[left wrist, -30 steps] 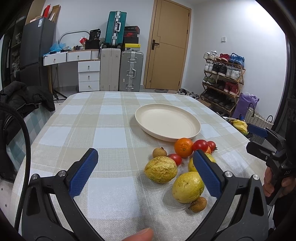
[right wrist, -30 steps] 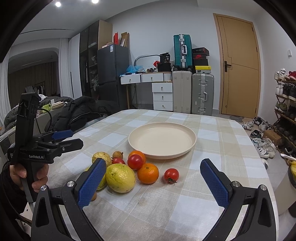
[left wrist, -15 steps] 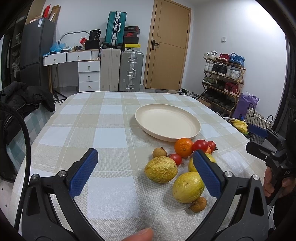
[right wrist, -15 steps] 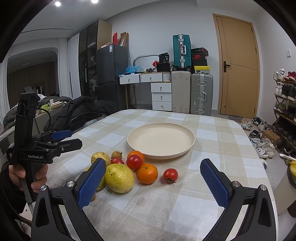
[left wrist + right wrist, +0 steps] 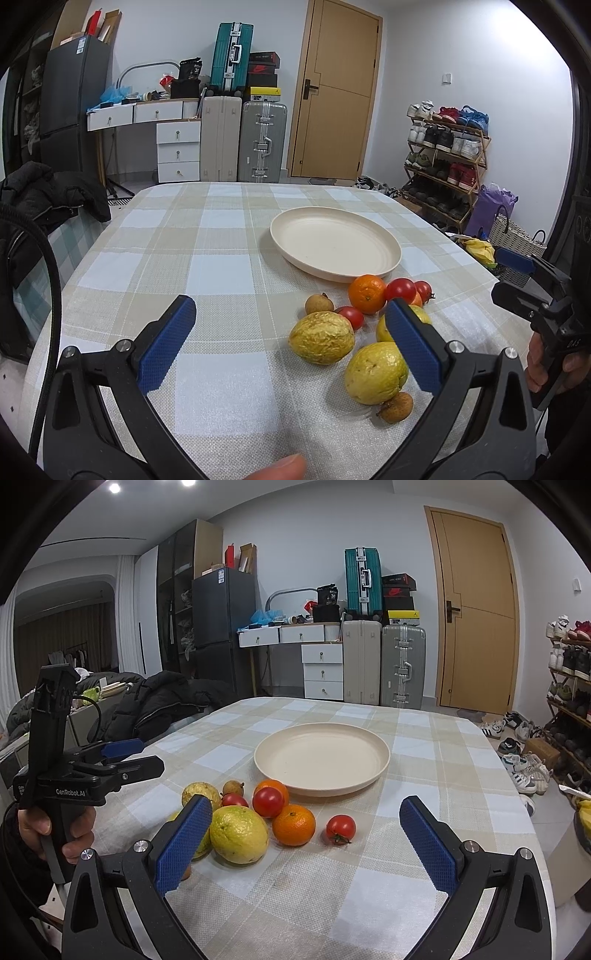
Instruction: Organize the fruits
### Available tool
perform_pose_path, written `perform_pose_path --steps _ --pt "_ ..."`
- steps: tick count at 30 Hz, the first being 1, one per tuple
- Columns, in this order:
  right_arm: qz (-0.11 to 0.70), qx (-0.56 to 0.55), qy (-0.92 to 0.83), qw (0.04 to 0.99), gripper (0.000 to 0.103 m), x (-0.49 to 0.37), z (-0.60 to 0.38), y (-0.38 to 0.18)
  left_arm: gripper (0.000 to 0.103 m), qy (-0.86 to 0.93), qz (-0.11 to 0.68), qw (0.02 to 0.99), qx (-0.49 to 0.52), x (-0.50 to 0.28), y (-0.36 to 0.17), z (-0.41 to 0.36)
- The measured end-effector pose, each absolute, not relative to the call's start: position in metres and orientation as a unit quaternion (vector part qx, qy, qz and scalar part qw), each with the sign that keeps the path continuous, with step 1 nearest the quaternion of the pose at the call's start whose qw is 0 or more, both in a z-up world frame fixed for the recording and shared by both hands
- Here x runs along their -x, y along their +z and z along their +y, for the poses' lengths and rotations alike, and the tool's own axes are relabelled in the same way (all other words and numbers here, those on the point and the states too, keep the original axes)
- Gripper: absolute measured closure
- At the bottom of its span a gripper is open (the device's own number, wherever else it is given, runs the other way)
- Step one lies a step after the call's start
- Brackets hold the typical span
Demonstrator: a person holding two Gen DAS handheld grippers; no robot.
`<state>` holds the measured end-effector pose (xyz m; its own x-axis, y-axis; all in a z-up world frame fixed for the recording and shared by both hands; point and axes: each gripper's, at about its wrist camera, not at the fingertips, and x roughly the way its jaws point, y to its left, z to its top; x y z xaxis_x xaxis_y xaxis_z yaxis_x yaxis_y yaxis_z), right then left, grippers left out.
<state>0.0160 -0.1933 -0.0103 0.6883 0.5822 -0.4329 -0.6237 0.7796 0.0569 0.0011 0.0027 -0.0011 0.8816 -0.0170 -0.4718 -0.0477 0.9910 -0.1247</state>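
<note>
The fruits [image 5: 258, 812] sit clustered on the checked tablecloth [image 5: 424, 760] just in front of the cream plate [image 5: 321, 757], the nearest orange [image 5: 366, 293] almost at its rim. Bare cloth spreads left and beyond. The left gripper [image 5: 295, 347] and right gripper [image 5: 306, 838] both hover near the table's front edge, jaws spread wide, holding nothing.

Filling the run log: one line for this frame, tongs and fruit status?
left tongs: open, empty | right tongs: open, empty | fruit pile: on tablecloth, none grasped | plate: empty | stage: pre-grasp
</note>
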Motion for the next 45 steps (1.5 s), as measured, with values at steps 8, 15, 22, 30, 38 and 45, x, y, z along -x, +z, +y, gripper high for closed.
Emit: perform_pose_path --steps 8,15,22,30,38,45 --pt "0.219 0.048 0.329 0.917 0.000 -0.015 -0.192 -0.011 0.001 0.007 0.243 0.968 0.065 -0.002 -0.002 0.003" --pt "0.221 0.048 0.329 0.917 0.000 -0.015 -0.191 -0.011 0.001 0.002 0.241 0.968 0.064 -0.002 -0.001 0.002" --pt "0.222 0.048 0.328 0.917 0.000 -0.016 -0.191 -0.012 0.001 0.004 0.240 0.969 0.059 0.000 0.000 0.001" --pt "0.222 0.050 0.327 0.917 0.000 -0.016 -0.192 -0.011 0.001 0.002 0.238 0.970 0.054 0.002 0.001 -0.001" --pt "0.241 0.053 0.310 0.918 0.000 -0.022 -0.190 -0.012 0.001 0.006 0.245 0.968 0.047 0.000 0.001 -0.003" --pt "0.282 0.065 0.303 0.908 0.000 -0.029 -0.187 -0.016 0.001 -0.016 0.272 0.961 0.052 -0.007 -0.003 -0.007"
